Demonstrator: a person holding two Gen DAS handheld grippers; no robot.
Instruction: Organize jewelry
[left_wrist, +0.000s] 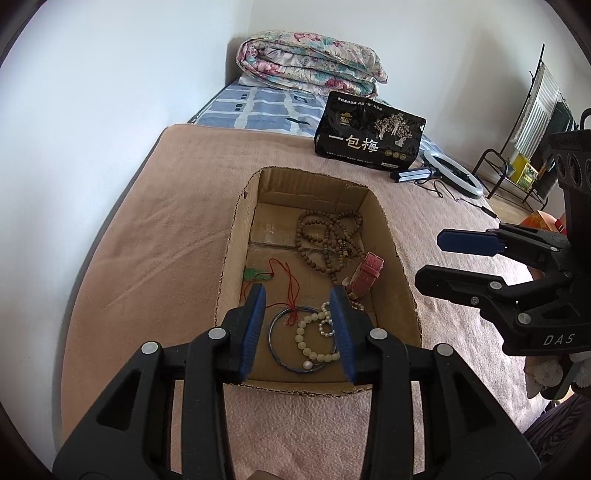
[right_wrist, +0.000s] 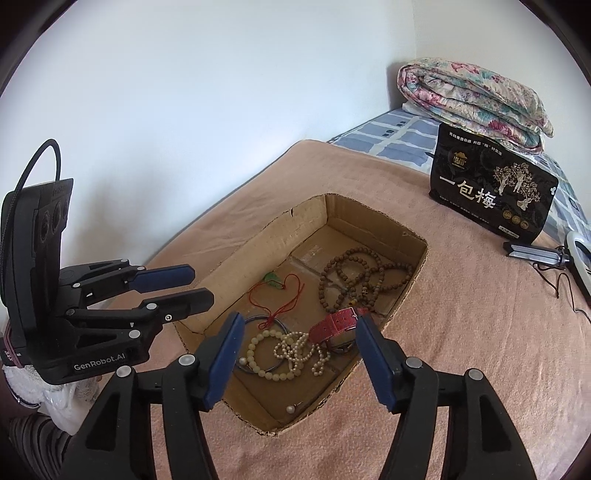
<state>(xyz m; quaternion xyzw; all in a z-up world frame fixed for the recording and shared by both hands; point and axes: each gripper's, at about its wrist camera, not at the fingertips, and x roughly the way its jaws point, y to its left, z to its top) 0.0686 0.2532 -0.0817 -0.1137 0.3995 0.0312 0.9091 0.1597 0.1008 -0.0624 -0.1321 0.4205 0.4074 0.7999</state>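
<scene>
An open cardboard box (left_wrist: 236, 236) (right_wrist: 258, 236) lies on a pink blanket. Inside lie a brown bead necklace (left_wrist: 328, 236) (right_wrist: 354, 280), a red watch strap (left_wrist: 367, 275) (right_wrist: 332, 323), a green pendant on red cord (left_wrist: 255, 274) (right_wrist: 273, 280), a blue bangle (left_wrist: 275, 350) (right_wrist: 255, 319), a pale bead bracelet (left_wrist: 306, 339) (right_wrist: 258, 354) and a small pearl string (left_wrist: 325, 321) (right_wrist: 299, 350). My left gripper (left_wrist: 299, 299) (right_wrist: 181, 284) is open and empty above the box's near end. My right gripper (right_wrist: 295, 325) (left_wrist: 432, 258) is open and empty over the box's right side.
A black snack bag (left_wrist: 369, 133) (right_wrist: 491, 195) stands on the blanket behind the box. A folded floral quilt (left_wrist: 310, 59) (right_wrist: 472, 96) lies at the bed's head. A ring light (left_wrist: 454, 173) with cable lies at the right. A metal rack (left_wrist: 517, 162) stands beyond the bed.
</scene>
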